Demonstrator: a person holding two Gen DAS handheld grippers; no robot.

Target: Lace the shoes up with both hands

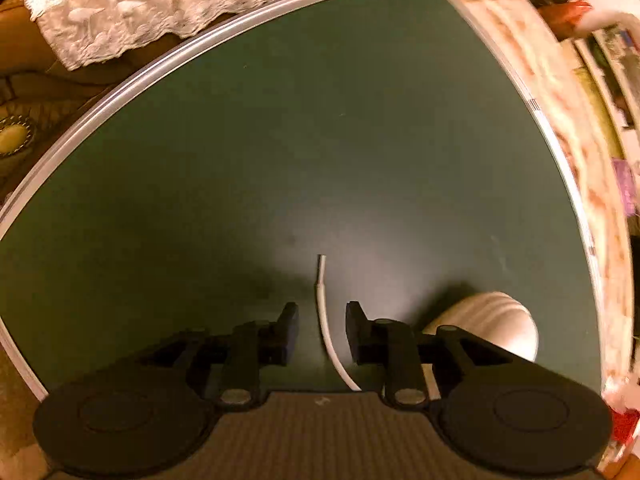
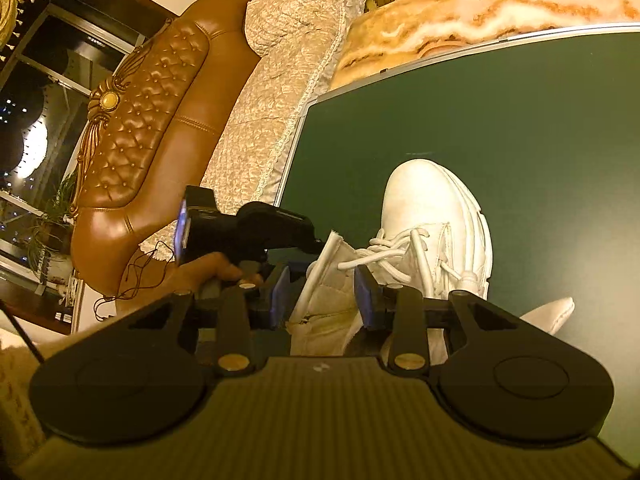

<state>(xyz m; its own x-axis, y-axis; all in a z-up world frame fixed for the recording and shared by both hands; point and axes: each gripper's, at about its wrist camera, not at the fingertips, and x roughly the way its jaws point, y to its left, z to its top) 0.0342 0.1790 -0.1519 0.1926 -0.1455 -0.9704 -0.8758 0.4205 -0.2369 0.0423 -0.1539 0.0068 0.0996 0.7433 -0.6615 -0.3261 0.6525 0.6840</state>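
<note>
A white lace (image 1: pixel 325 328) lies on the green board (image 1: pixel 280 140). Its tip points away, and it runs between the fingers of my left gripper (image 1: pixel 323 320). The pads stand apart from it, so the gripper is open. The white shoe's toe (image 1: pixel 496 320) shows at the right. In the right wrist view the white shoe (image 2: pixel 432 200) stands on the board with its toe pointing away and its laces (image 2: pixel 396 248) loosely crossed. My right gripper (image 2: pixel 323 296) is open around the shoe's tongue (image 2: pixel 324 276), and I see gaps at the blue pads. A hand (image 2: pixel 208 270) holds the left tool's black housing (image 2: pixel 276 220) just left of the shoe.
The board has a silver frame (image 1: pixel 132 80) and rests on a marbled orange-white top (image 2: pixel 480 8). A brown tufted leather sofa (image 2: pixel 152 120) with a lace cover (image 2: pixel 288 60) stands beyond the board's left edge. Clutter lines the far right (image 1: pixel 616 52).
</note>
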